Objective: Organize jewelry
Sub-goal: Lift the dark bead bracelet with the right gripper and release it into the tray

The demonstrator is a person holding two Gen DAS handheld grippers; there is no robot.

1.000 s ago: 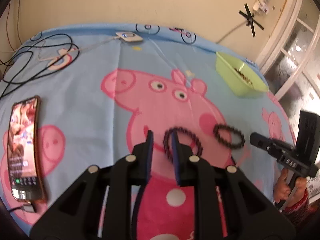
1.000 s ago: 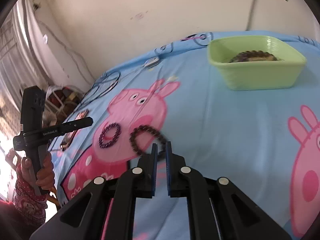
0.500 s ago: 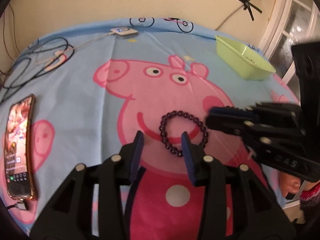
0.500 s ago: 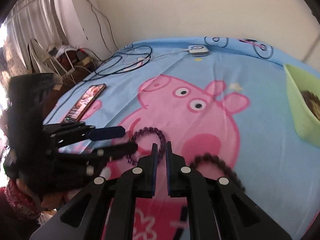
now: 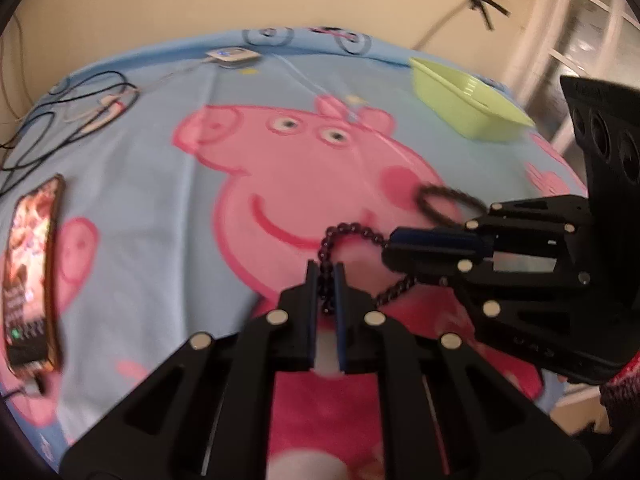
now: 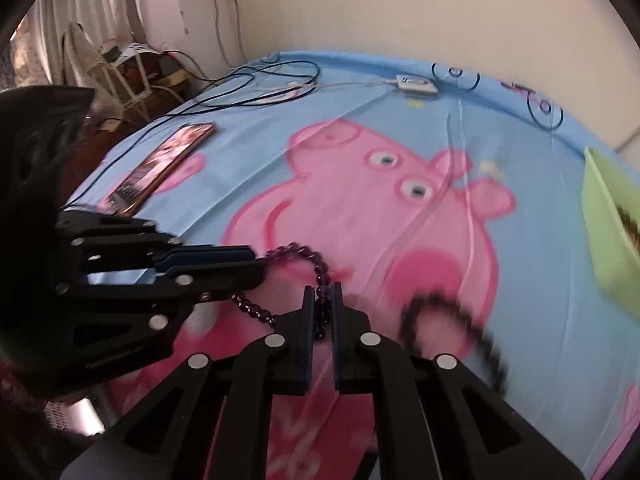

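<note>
The left hand-held gripper (image 5: 325,280) has just been closing, and its jaws are now pinched on the near side of the purple bead bracelet (image 5: 340,232), with beads showing in the narrow gap between its pads. The right hand-held gripper (image 6: 323,300) is clamped on the same bracelet from the other side; seen from the left, it comes in across the loop from the right. With both ends pinched, the loop hangs stretched between the two grippers just over the bedsheet (image 5: 160,184), probably so that it keeps its shape and does not drop during the carry. A second, darker bracelet (image 5: 444,200) lies just beyond the right gripper, blurred and not yet picked up. Farther off to the right sits the green tray (image 5: 468,100), which already holds beads and is likely where both bracelets belong. A phone (image 5: 32,268) lies well away to the left.
</note>
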